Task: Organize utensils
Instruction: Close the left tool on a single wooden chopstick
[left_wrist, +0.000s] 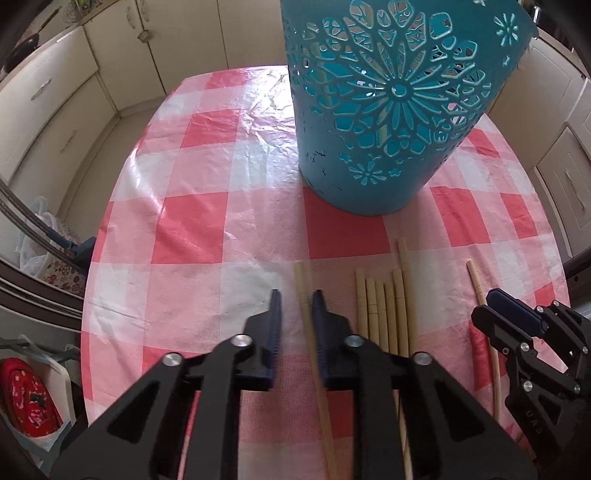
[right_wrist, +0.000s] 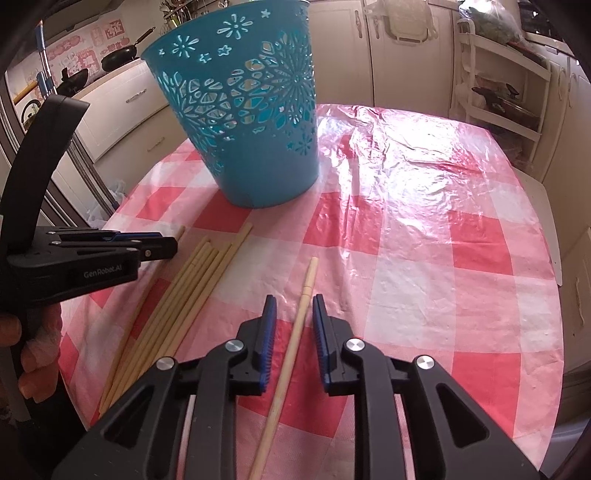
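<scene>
A teal cut-out basket (left_wrist: 384, 110) stands upright on the checked table; it also shows in the right wrist view (right_wrist: 251, 122). Several pale wooden chopsticks (left_wrist: 384, 306) lie in a bunch in front of it, also seen in the right wrist view (right_wrist: 184, 295). My left gripper (left_wrist: 295, 306) is open, its jaws on either side of a single chopstick (left_wrist: 303, 288) lying on the cloth. My right gripper (right_wrist: 291, 310) is open around another single chopstick (right_wrist: 299, 321). That gripper shows in the left wrist view (left_wrist: 509, 314), and the left one shows in the right wrist view (right_wrist: 162, 243).
The table wears a pink-and-white checked plastic cloth (right_wrist: 424, 240) with curved edges on all sides. Cream kitchen cabinets (left_wrist: 66, 103) surround it. A white shelf rack (right_wrist: 506, 85) stands at the far right. Bags (left_wrist: 40, 240) sit on the floor to the left.
</scene>
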